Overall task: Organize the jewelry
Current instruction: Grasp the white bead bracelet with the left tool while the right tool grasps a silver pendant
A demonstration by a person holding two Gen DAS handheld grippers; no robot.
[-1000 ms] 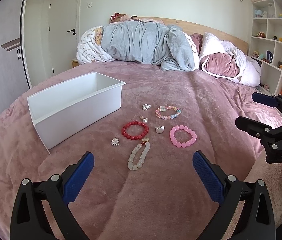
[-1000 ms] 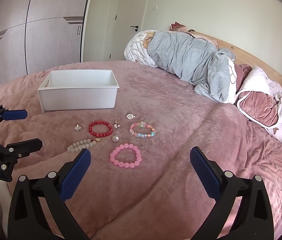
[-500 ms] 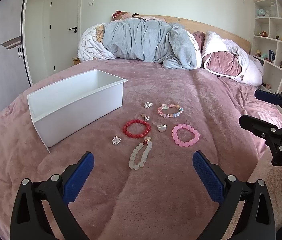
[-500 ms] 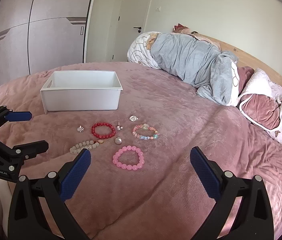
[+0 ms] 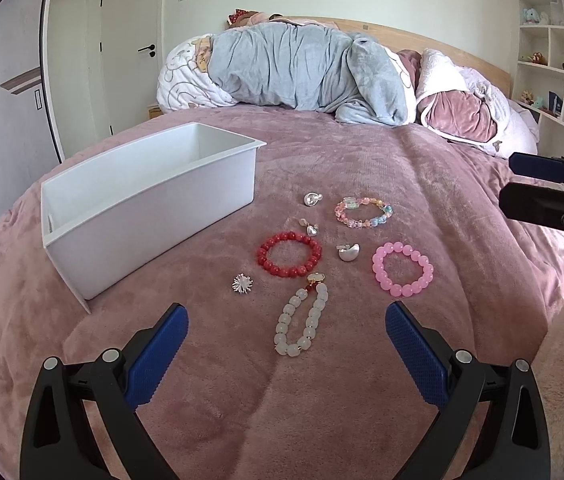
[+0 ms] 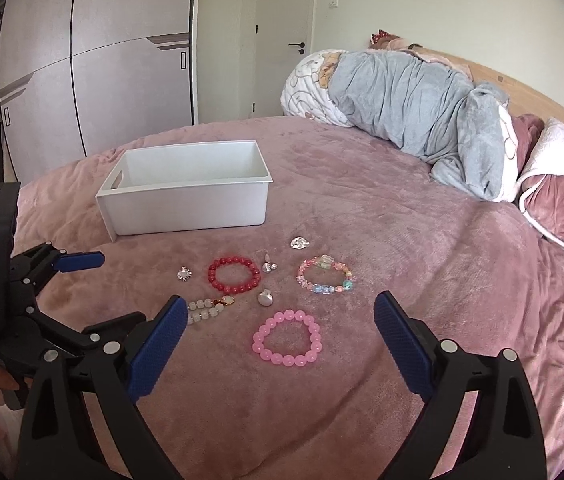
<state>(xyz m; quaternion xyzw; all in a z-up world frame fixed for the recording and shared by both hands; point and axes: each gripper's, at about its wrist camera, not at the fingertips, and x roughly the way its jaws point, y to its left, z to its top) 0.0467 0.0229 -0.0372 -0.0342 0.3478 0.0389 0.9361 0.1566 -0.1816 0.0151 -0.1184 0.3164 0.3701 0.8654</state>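
Left wrist view: bed (image 5: pixel 422 184), covered in a pink plush blanket, largest item; grey duvet (image 5: pixel 302 68) and pillows (image 5: pixel 462 112) bundled at its far end against the headboard. White bin (image 5: pixel 150 208), open-topped, nothing seen inside it, sits on the blanket left of the jewelry. Left gripper (image 5: pixel 287 330), blue-padded fingers spread wide, holds nothing and hovers above the near end of the white bracelet (image 5: pixel 302 320). Right gripper (image 6: pixel 276 324), fingers likewise spread wide and bare, hovers over the pink bracelet (image 6: pixel 288 342); in the left view it shows at the right edge (image 5: pixel 538 188). Jewelry lies loose on the blanket beside the bin, none in it. Bracelets, four: white, elongated, nearest the left gripper; pink, right of it; red (image 5: pixel 289 254), just beyond the white one's gold clasp; multicolour pastel (image 5: pixel 364 212), farthest right. Small silver pieces, four: shell-shaped piece (image 5: pixel 348 252) between red and pink bracelets; heart charm (image 5: pixel 311 227) just beyond the red bracelet; round piece (image 5: pixel 312 199) nearest the bin's corner; starburst brooch (image 5: pixel 242 283) left of the white bracelet, near the bin's front corner. All pieces lie apart, save the white clasp, which comes close to the red beads.
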